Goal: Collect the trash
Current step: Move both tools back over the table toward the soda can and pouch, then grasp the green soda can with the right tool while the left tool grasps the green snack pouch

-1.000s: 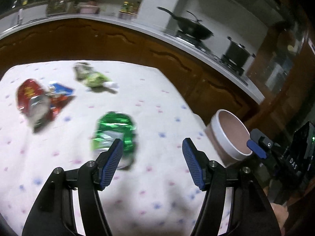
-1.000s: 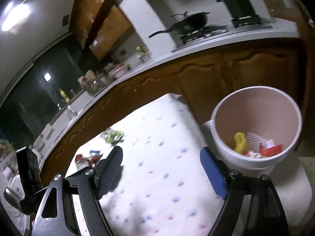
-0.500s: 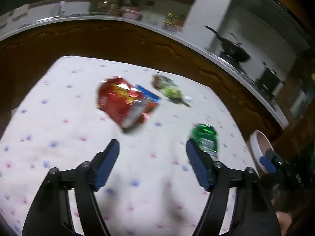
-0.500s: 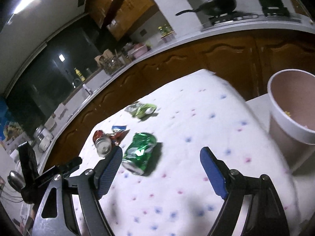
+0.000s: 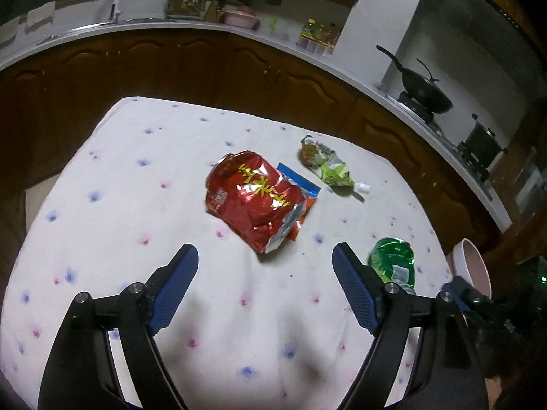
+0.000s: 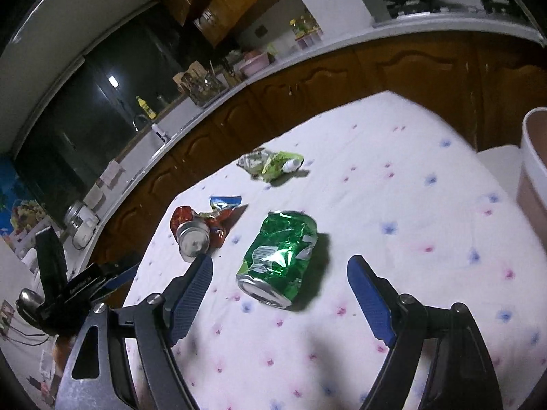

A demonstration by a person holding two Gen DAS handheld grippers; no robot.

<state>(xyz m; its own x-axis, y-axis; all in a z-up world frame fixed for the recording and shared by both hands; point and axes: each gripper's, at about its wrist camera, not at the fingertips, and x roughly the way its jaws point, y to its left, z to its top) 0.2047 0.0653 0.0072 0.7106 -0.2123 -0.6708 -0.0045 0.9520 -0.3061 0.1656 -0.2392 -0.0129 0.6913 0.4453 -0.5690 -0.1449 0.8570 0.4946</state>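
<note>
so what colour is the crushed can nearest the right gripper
Green with silver ends; the crushed can shows best in the right wrist view.

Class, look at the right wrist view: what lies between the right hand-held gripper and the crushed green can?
Only bare flowered tablecloth separates the right hand-held gripper from the green can; the right wrist view shows nothing else there.

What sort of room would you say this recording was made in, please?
Most likely a home kitchen: a black wok and a pot sit on a stove, a long countertop runs over wooden cabinets, and a sink tap stands by a dark window.
</note>
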